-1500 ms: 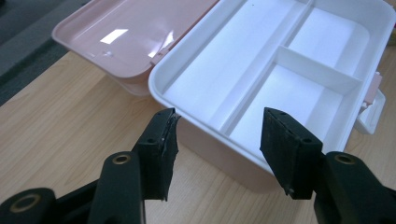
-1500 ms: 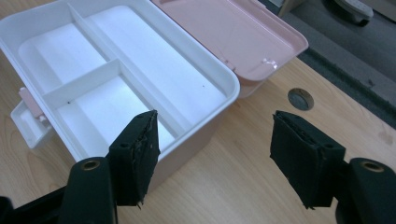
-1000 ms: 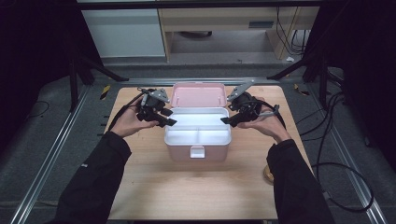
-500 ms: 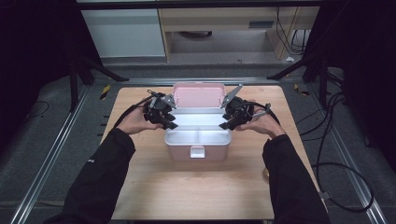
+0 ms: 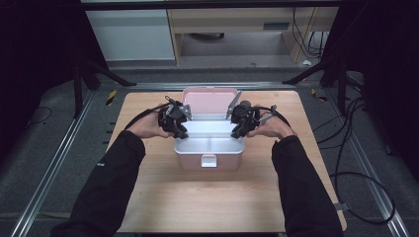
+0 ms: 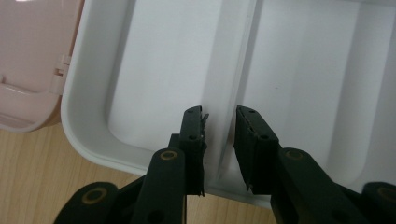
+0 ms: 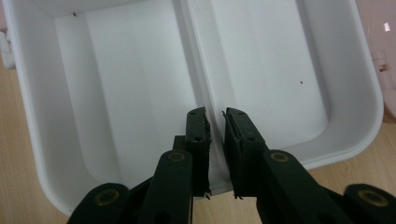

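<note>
My left gripper (image 5: 181,132) has just been closing, its jaws straddling the middle divider of the white tray (image 5: 195,143) at its left end, a gap showing. The tray sits in the pink box (image 5: 209,160) mid-table. My right gripper (image 5: 236,132) has likewise been closing, nearly pinching the divider's right end.

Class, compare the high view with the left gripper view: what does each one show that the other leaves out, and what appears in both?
High view alone: the person's sleeves, the right tongs at the tray's right end, the pink box's front latch, the whole wooden table and the floor rails.

Left gripper view alone: a close look along the left tongs, whose jaws straddle the white tray's divider ridge with a narrow gap; they have just been closing, and I cannot tell whether the pads press it yet.

Both: the white tray, the open pink lid, the wooden tabletop.
</note>
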`<action>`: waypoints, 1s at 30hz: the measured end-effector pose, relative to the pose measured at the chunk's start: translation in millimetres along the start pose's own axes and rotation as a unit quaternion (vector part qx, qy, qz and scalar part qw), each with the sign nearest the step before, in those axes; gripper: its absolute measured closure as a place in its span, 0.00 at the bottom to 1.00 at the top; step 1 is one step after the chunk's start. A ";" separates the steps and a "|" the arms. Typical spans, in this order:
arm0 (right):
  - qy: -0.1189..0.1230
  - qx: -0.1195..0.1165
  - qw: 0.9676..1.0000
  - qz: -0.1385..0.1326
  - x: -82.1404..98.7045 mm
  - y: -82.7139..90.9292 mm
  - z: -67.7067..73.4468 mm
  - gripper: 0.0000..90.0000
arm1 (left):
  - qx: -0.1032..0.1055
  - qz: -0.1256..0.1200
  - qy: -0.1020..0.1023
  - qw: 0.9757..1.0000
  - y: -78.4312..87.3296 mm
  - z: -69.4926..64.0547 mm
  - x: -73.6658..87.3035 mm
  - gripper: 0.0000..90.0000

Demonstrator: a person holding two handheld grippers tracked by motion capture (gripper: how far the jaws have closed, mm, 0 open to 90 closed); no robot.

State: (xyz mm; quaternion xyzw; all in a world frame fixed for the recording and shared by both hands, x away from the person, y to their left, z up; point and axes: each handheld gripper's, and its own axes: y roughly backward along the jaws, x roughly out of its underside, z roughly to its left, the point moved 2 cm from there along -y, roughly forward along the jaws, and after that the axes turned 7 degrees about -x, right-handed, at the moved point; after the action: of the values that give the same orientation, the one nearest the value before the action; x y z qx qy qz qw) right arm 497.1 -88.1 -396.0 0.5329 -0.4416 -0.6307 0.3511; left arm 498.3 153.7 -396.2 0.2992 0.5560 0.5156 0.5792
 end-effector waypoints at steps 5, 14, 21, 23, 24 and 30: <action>0.012 0.001 1.000 0.020 -3.2 -1.6 -0.6 0.90 | 0.014 0.001 -0.008 1.000 -0.6 3.8 0.0 0.84; 0.007 -0.009 0.999 0.032 -5.4 -2.9 -3.2 0.92 | 0.040 0.004 -0.021 0.999 -0.9 6.6 0.2 0.94; 0.007 -0.011 0.999 0.034 -6.3 -1.2 -3.3 0.93 | 0.040 0.007 -0.034 0.999 0.1 6.4 -0.6 0.96; 0.012 -0.009 0.999 0.031 -6.2 0.7 -2.3 0.94 | 0.036 0.007 -0.041 0.999 2.0 5.0 -0.8 0.96; 0.014 -0.009 1.000 0.026 -5.8 2.3 -1.0 0.94 | 0.033 0.006 -0.044 0.998 4.6 3.8 -0.9 0.97; 0.028 0.007 0.999 0.016 -9.5 12.9 3.4 0.95 | 0.017 0.012 -0.053 0.998 14.4 2.8 -4.7 0.97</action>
State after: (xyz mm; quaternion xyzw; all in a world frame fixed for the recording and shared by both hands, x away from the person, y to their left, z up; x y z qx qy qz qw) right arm 495.2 -83.5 -380.4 0.5454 -0.4447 -0.6069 0.3693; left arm 497.9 154.2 -380.7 0.3427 0.5297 0.4959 0.5968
